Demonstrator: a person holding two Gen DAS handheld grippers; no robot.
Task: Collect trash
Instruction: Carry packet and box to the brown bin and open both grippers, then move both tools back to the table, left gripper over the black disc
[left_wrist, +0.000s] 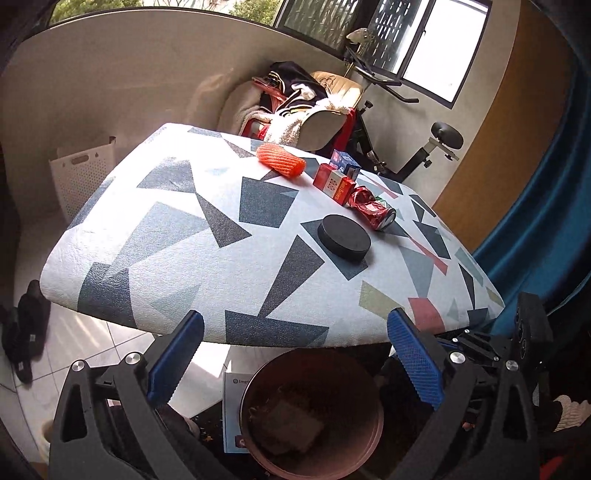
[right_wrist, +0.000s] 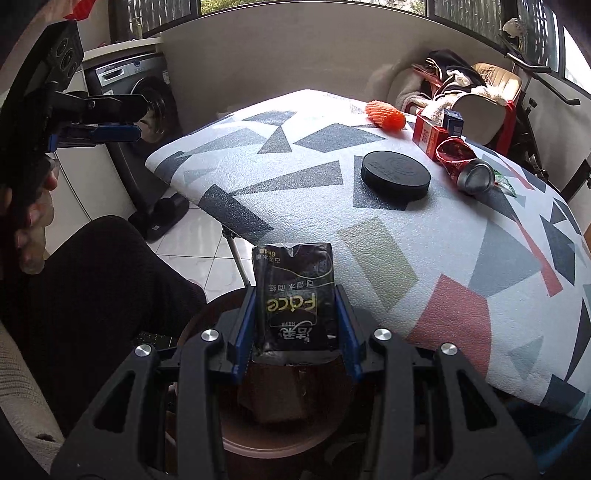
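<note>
Home laundry room – washing machine (right_wrist: 147, 99), exercise bike (left_wrist: 417, 147)

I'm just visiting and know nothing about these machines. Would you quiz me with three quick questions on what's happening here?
1. True or false: the right gripper holds a black packet above the brown bin.
2. Which lies nearest the crushed red can on the table?
A. black round disc
B. orange foam net
C. white basket
3. Fill in: the left gripper is ____ and holds nothing.

Key
1. True; both fingers press the packet's sides, with the bin below.
2. A; the disc sits just beside the can.
3. Open; its blue pads stand wide apart over the bin.
</note>
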